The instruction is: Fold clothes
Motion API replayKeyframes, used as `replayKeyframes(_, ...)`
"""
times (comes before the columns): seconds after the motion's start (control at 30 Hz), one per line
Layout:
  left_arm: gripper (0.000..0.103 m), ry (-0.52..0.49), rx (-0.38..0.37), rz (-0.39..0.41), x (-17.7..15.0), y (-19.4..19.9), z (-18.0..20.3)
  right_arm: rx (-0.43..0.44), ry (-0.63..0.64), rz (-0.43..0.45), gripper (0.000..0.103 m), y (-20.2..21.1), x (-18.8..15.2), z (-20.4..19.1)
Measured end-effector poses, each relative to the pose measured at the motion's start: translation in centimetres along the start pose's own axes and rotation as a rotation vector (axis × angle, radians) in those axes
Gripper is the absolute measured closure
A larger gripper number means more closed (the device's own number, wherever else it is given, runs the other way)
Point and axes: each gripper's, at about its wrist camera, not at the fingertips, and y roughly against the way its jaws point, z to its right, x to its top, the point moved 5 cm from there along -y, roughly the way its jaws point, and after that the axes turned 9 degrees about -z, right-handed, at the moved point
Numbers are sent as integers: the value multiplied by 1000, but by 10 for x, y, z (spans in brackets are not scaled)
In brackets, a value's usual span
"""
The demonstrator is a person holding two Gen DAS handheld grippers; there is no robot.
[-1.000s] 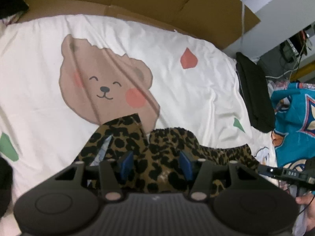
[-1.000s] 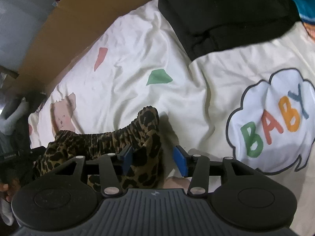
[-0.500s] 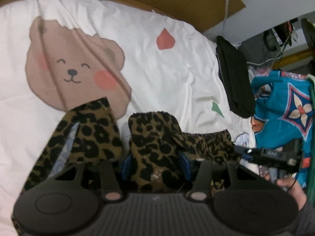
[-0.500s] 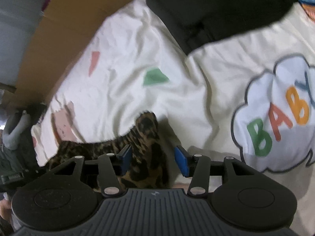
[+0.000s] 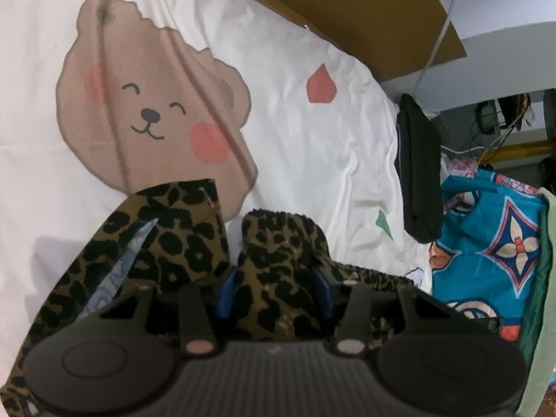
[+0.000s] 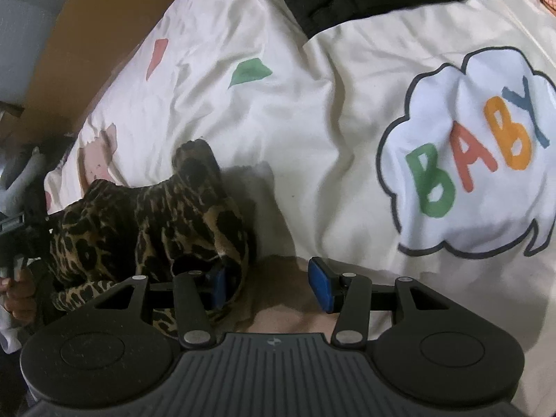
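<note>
Work surface is a bed under a white printed duvet [image 5: 312, 146] with a brown bear face and a "BABY" cloud; brown cardboard sheet [image 5: 347, 10] along the far edge, folded black garment [image 5: 417, 170] far right, teal patterned cloth [image 5: 493, 253] beyond the right edge.

Task item: leopard-print fabric garment [image 5: 278, 260], bunched at the near edge of the bed, one flat flap lying out to the left over the bear's chin.

Left gripper [image 5: 274, 292]: a thick bunch of the leopard fabric fills the gap and both blue pads press its sides. I read that as gripping the garment.

Right gripper [image 6: 267, 283]: jaws stand apart. Left pad [image 6: 219, 286] touches or sits in the garment's right end [image 6: 194, 222]; right pad [image 6: 318, 283] is clear, over bare duvet. Not gripping.

My read: early stage, still taking hold of the two ends before spreading it flat. No fold made yet.

Next I need the right gripper moved left so the fabric edge sits between both pads, then closed. After that, pull both ends apart to flatten. Risk: pinching the duvet with it.
</note>
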Motion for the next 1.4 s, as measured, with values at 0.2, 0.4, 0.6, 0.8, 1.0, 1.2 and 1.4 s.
replayKeyframes(0.2,54,27,-13,-19,8,-8,-7,16,24,24,49,3,14,-10)
replayKeyframes(0.4,54,30,-41,-19,16,-14,-9,21,72,28,50,-4,27,-31)
replayKeyframes(0.6,60,-33,-67,-42,16,-20,5,14,44,8,94,-11,30,-23)
replayKeyframes(0.8,91,-92,-4,15,16,-20,17,1,72,65,99,0,34,-33)
replayKeyframes(1.0,96,-125,23,142,14,22,26,-3,145,157,100,27,44,-56)
replayKeyframes(1.2,96,-144,51,282,13,74,29,-10,206,234,101,50,66,-83)
replayKeyframes(1.4,96,-136,96,373,22,105,22,-58,295,283,102,53,101,-123)
